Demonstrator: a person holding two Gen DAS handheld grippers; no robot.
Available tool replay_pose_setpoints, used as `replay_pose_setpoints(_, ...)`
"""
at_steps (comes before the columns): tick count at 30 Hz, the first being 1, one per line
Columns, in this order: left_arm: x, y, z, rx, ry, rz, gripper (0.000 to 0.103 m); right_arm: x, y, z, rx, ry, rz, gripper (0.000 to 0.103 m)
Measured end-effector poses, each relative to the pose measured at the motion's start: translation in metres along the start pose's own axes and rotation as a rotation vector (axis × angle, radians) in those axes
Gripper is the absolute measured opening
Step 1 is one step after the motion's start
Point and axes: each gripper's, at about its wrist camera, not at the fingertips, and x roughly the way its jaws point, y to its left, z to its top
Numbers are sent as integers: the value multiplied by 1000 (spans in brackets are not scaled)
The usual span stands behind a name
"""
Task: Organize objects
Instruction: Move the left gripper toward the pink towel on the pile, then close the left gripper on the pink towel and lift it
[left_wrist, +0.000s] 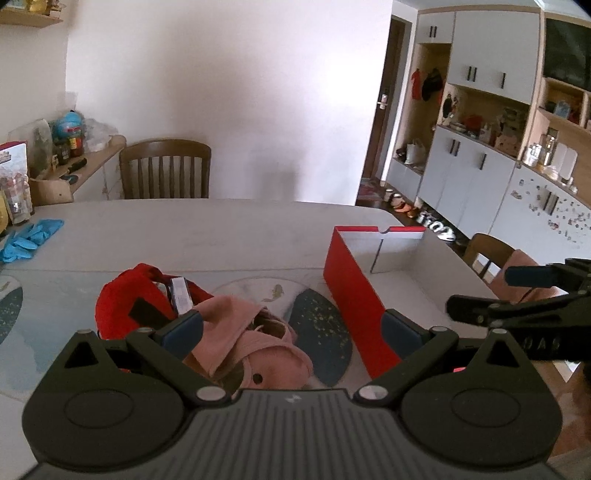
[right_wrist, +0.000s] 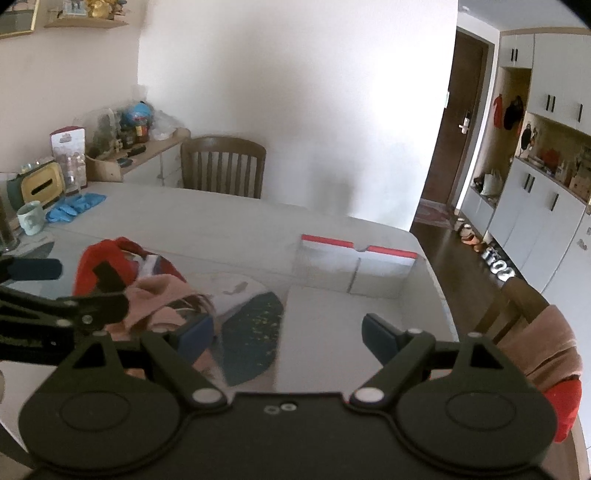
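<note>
Clothes lie heaped toward the near left part of the surface (left_wrist: 229, 229): a pink garment (left_wrist: 255, 339) over a red garment (left_wrist: 122, 306), beside the open red box (left_wrist: 354, 306). Both look soft, light and floppy; I judge a pinch on a bunched fold holds best. The left tool (left_wrist: 291, 328) stands spread wide over the pink cloth, gripping nothing. The right tool (right_wrist: 288, 334) is likewise released, empty above the surface.
</note>
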Motion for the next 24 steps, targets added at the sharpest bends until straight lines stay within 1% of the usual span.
replay_pose_setpoints(3, 10, -3, 1, -7, 10, 21, 103, 17, -26, 2, 32, 27, -26, 87)
replay_pose_setpoints(7, 23, -8, 2, -16, 26, 50, 103, 41, -58, -2, 17, 60, -83, 86)
replay_pose_setpoints(10, 34, -13, 0, -4, 40, 76, 103, 57, -79, -5, 13, 85, -110, 85)
replay_pose_setpoints(14, 52, -14, -5, 13, 50, 122, 102, 75, -105, -7, 7, 109, -129, 84)
replay_pose_setpoints(16, 63, -11, -7, 16, 68, 153, 102, 86, -119, -8, 8, 126, -136, 83)
replay_pose_setpoints(20, 83, 0, -12, -4, 108, 208, 102, 106, -140, -10, -1, 161, -149, 78)
replay_pose_setpoints(22, 89, 7, -16, -21, 128, 228, 102, 116, -147, -11, -10, 181, -141, 74)
replay_pose_setpoints(24, 95, 12, -18, -24, 142, 238, 102, 127, -153, -13, -6, 206, -128, 72)
